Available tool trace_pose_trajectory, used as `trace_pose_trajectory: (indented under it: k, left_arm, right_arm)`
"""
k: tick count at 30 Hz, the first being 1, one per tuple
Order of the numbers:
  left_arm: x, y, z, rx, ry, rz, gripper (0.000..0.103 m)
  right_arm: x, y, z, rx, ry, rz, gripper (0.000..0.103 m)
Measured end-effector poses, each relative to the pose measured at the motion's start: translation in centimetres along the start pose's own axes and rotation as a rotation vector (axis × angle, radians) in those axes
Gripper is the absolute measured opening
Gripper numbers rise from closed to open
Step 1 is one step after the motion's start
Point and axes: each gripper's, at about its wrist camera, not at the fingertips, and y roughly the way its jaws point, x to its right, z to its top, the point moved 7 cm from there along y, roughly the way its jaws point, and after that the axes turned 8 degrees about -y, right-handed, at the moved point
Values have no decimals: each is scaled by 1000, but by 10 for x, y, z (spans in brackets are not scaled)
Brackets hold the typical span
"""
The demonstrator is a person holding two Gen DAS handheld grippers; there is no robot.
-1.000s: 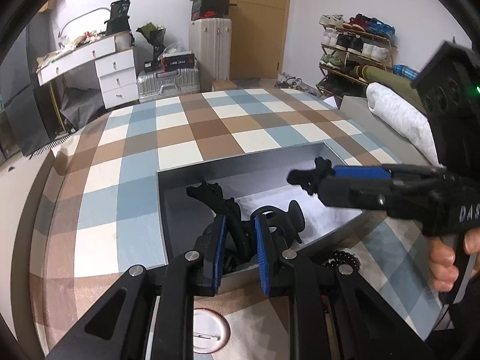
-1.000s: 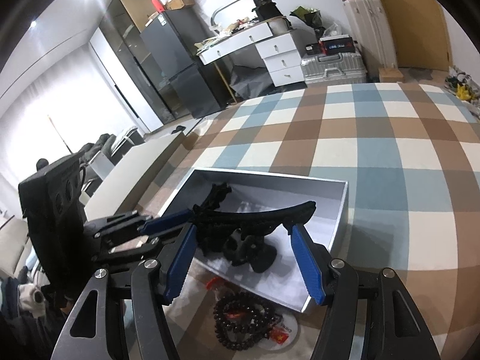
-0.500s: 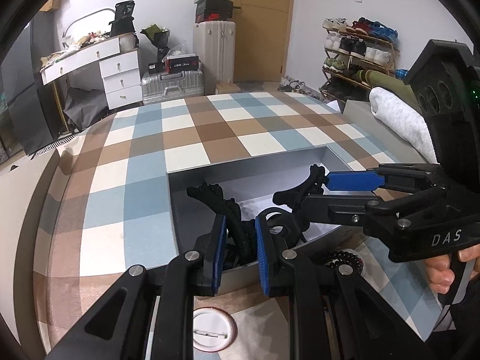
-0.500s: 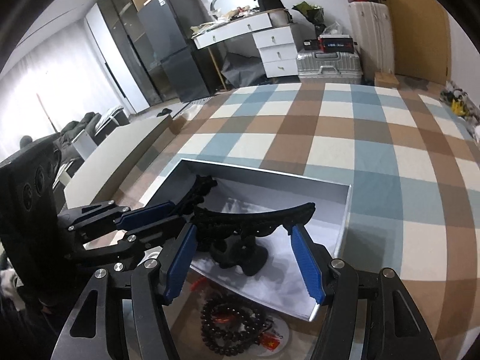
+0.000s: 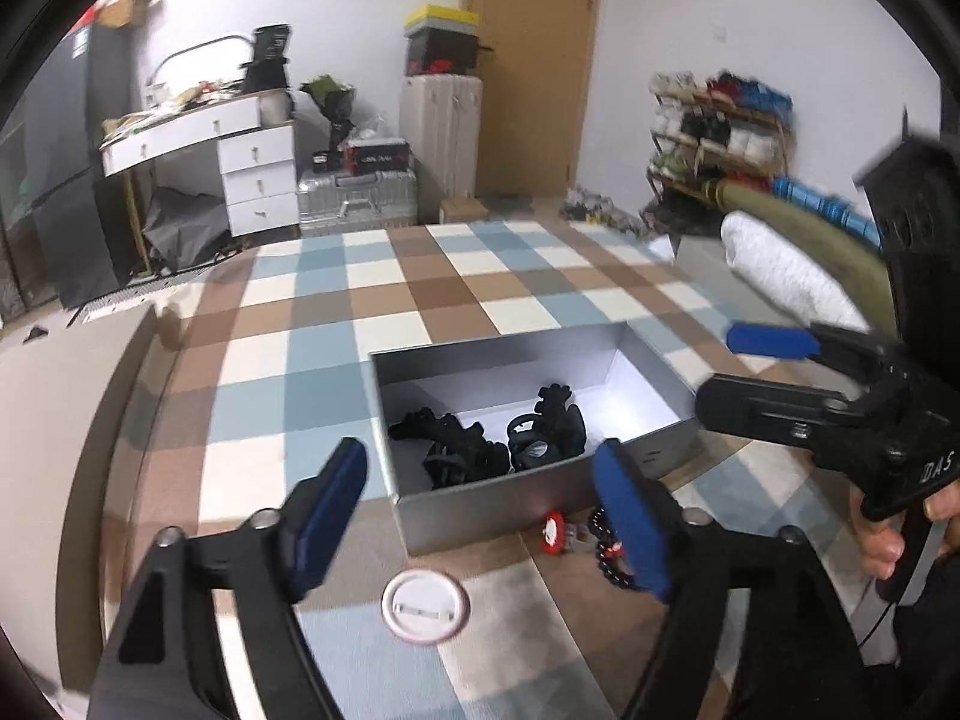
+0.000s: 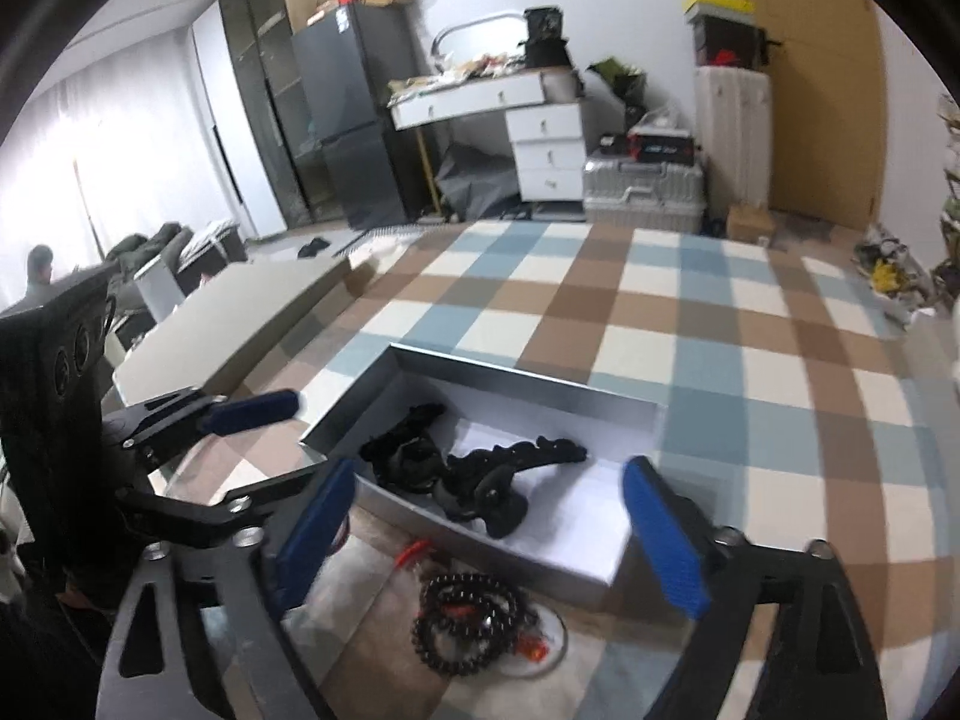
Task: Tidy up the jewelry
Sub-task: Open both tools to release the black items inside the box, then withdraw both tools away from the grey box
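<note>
A grey open box (image 5: 480, 495) (image 6: 600, 567) sits on the checked cloth. Two black hair claw clips lie inside it, one on the left (image 5: 450, 441) (image 6: 405, 444) and one on the right (image 5: 549, 426) (image 6: 516, 462). A dark bead bracelet with red charms (image 6: 465, 624) (image 5: 606, 540) lies just in front of the box. A white round pin badge (image 5: 425, 605) lies nearer me. My left gripper (image 5: 480, 516) is open and empty, pulled back in front of the box. My right gripper (image 6: 489, 531) is open and empty above the bracelet and the box's near wall.
The checked cloth (image 5: 420, 300) stretches far behind the box. A white rolled towel (image 5: 780, 270) lies at the right. A low beige surface (image 6: 240, 306) lies to the left of the cloth. Desk, suitcases and shoe rack stand far back.
Both grippers opened and let the black clips drop into the box, then pulled back and up. The two clips now lie loose inside the box.
</note>
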Motion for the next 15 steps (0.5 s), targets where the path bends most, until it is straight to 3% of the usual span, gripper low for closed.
trace_pose_trajectory:
  k: [3,6,15]
  left_arm:
    - [-8,-12,-6,25,-29,11,87]
    - [-14,-17,-13,29,-39,20,102]
    - [-29,-10,-22,14,-41,59,102]
  right_arm:
    - [-4,-10,-10,-15,-10,-11,103]
    - [-10,-11,-22,-49,-46,-37,103]
    - [-12,-2,-50,-106,-42,-34,103]
